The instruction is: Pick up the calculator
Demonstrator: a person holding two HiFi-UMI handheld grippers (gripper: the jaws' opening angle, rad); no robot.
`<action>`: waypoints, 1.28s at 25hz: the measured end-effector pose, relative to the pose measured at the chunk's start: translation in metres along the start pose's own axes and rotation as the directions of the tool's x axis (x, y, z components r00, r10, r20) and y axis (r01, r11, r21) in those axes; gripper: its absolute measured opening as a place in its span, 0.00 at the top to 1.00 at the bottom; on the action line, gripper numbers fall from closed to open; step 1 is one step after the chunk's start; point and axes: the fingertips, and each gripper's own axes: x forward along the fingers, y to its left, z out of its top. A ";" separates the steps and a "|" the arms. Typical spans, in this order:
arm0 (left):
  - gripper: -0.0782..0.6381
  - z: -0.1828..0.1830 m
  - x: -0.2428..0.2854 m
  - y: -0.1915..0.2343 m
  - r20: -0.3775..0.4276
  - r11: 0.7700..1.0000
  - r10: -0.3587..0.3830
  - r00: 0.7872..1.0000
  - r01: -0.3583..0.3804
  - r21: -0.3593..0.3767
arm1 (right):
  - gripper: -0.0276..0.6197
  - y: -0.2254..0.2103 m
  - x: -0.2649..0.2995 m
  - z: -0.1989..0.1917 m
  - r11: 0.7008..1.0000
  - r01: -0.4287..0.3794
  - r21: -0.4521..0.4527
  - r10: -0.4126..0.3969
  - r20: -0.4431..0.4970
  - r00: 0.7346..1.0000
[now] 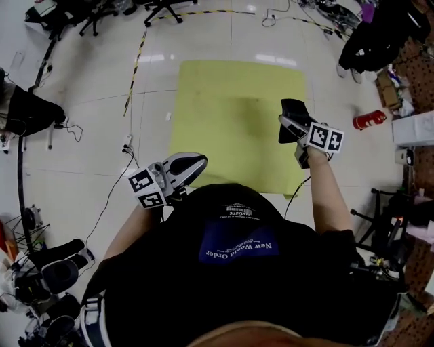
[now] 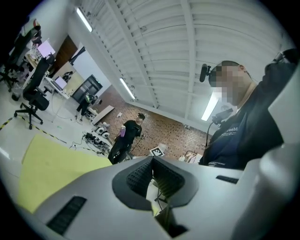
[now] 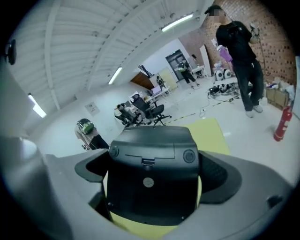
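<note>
My right gripper [image 1: 293,126] is shut on the black calculator [image 1: 293,111] and holds it in the air over the right edge of the yellow mat [image 1: 230,122]. In the right gripper view the calculator [image 3: 149,178] shows its back side, with a battery cover and two round feet, clamped between the two jaws of that gripper [image 3: 150,190]. My left gripper [image 1: 190,166] hangs near the mat's front left corner, close to my body. In the left gripper view its ribbed pads [image 2: 140,176] meet with nothing between them, and it points up toward the ceiling.
A red fire extinguisher [image 1: 368,120] lies on the floor right of the mat. A person in black [image 1: 380,34] stands at the far right. Office chairs [image 1: 102,13], cables and a striped tape line [image 1: 135,68] lie beyond the mat. Dark bags [image 1: 30,112] sit at the left.
</note>
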 end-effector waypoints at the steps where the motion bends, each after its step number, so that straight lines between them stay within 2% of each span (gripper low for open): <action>1: 0.88 0.003 0.001 -0.003 0.003 1.000 -0.005 1.000 0.004 0.012 | 0.08 0.018 -0.007 0.003 0.999 -0.041 0.006 0.041 0.017 0.999; 4: 0.88 0.015 0.002 -0.007 0.018 0.999 -0.017 1.000 0.017 0.047 | 0.08 0.072 -0.029 0.017 0.986 -0.163 0.032 0.160 0.082 0.984; 7: 0.88 0.024 0.006 -0.010 0.029 0.997 -0.015 0.999 0.013 0.080 | 0.08 0.113 -0.053 0.026 0.962 -0.268 0.057 0.257 0.146 0.955; 10: 0.88 0.031 0.008 -0.014 0.038 0.995 -0.012 0.999 0.008 0.101 | 0.08 0.147 -0.076 0.031 0.922 -0.379 0.076 0.357 0.204 0.911; 15: 0.88 0.045 0.007 -0.018 0.070 0.992 0.009 0.997 -0.018 0.126 | 0.08 0.187 -0.105 0.054 0.867 -0.499 -0.002 0.482 0.263 0.836; 18: 0.88 0.057 0.008 -0.016 0.078 0.987 0.037 0.996 -0.049 0.154 | 0.08 0.198 -0.116 0.077 0.843 -0.537 -0.026 0.518 0.304 0.799; 23: 0.88 0.079 0.007 -0.015 0.117 0.979 0.084 0.990 -0.104 0.177 | 0.08 0.203 -0.129 0.105 0.823 -0.568 -0.020 0.536 0.358 0.764; 28: 0.88 0.080 0.005 -0.020 0.129 0.975 0.087 0.988 -0.111 0.194 | 0.08 0.193 -0.126 0.114 0.822 -0.568 0.052 0.502 0.405 0.764; 32: 0.88 0.078 0.002 -0.020 0.130 0.974 0.094 0.987 -0.118 0.193 | 0.08 0.190 -0.122 0.114 0.814 -0.576 0.078 0.502 0.403 0.765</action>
